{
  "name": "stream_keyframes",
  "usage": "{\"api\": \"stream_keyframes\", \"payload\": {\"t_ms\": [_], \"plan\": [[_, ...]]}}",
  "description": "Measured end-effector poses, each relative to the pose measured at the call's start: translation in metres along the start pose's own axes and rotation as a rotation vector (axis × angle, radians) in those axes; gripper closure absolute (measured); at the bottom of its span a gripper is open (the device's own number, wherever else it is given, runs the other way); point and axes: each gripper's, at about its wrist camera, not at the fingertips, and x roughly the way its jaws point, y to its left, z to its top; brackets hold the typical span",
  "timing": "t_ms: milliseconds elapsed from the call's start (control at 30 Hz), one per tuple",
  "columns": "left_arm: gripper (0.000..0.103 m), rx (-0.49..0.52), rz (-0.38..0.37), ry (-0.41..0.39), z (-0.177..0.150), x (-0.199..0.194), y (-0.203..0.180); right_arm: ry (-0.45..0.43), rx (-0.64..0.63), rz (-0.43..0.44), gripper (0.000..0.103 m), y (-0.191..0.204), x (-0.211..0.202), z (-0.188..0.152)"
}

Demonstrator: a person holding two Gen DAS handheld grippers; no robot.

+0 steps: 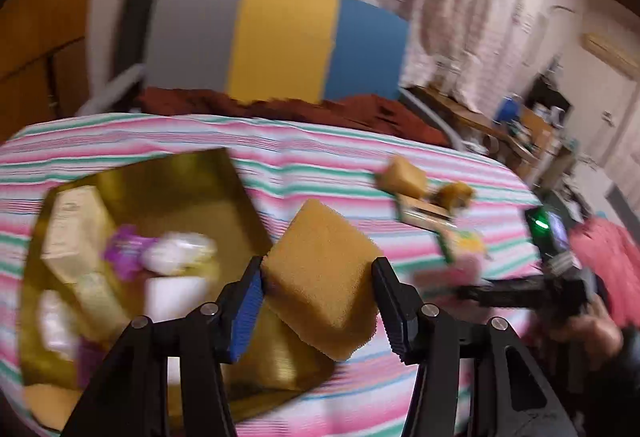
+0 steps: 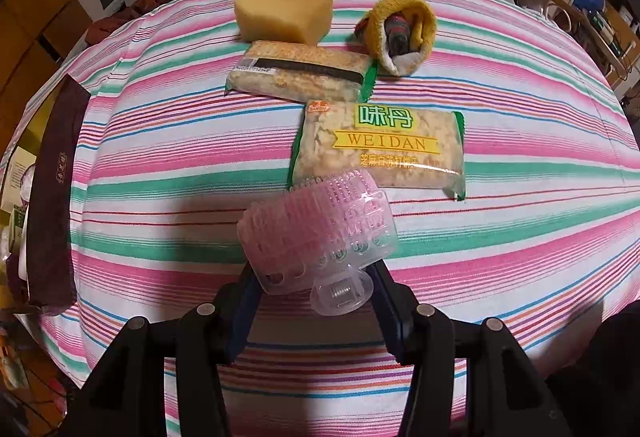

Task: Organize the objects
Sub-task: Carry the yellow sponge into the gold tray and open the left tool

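1. Lower centre of the left wrist view: the left gripper point(image 1: 318, 301) has its fingers pinching a tan sponge point(image 1: 320, 287), the gold box point(image 1: 152, 193) lying just left of it on the bed.
2. Lower centre of the right wrist view: the right gripper point(image 2: 312, 301) has its fingers clamped on a pink plastic brush point(image 2: 316, 237).

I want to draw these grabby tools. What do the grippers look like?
Both look alike: the left gripper and right gripper have black angular arms with round silver pins at the joints, and ribbed fingers, blue on one side and black on the other.
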Motion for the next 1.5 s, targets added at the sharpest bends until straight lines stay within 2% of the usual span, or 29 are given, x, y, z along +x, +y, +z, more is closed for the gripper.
{"api": "stream_keyframes", "payload": {"t_ms": [300,400,500,600,633,733,933,1267,1500], "plan": [[0.048,-0.172,0.187,0.051,0.028,0.025,0.100,-0.004,-0.018,0.017,0.050,0.011,0.007,0.006],[0.048,-0.210,0.219,0.067,0.043,0.041,0.129,-0.007,-0.024,0.017,0.050,0.023,0.012,0.008],[0.047,-0.274,0.218,0.093,0.051,0.059,0.152,-0.008,-0.029,0.017,0.050,0.028,0.016,0.011],[0.044,-0.314,0.231,0.139,0.052,0.079,0.164,-0.009,-0.033,0.018,0.050,0.027,0.014,0.010],[0.043,-0.319,0.257,0.152,0.051,0.084,0.166,-0.009,-0.033,0.017,0.050,0.028,0.015,0.011],[0.037,-0.301,0.305,0.140,0.050,0.083,0.165,-0.010,-0.041,0.012,0.050,0.029,0.014,0.010],[0.027,-0.236,0.345,0.075,0.041,0.062,0.149,-0.018,-0.068,0.000,0.050,0.030,0.010,0.005],[0.021,-0.162,0.327,-0.033,0.016,0.009,0.111,-0.028,-0.127,0.023,0.050,0.058,0.017,0.006],[0.017,-0.126,0.310,-0.088,0.005,-0.025,0.093,-0.051,-0.175,0.063,0.050,0.073,0.011,-0.006]]}}
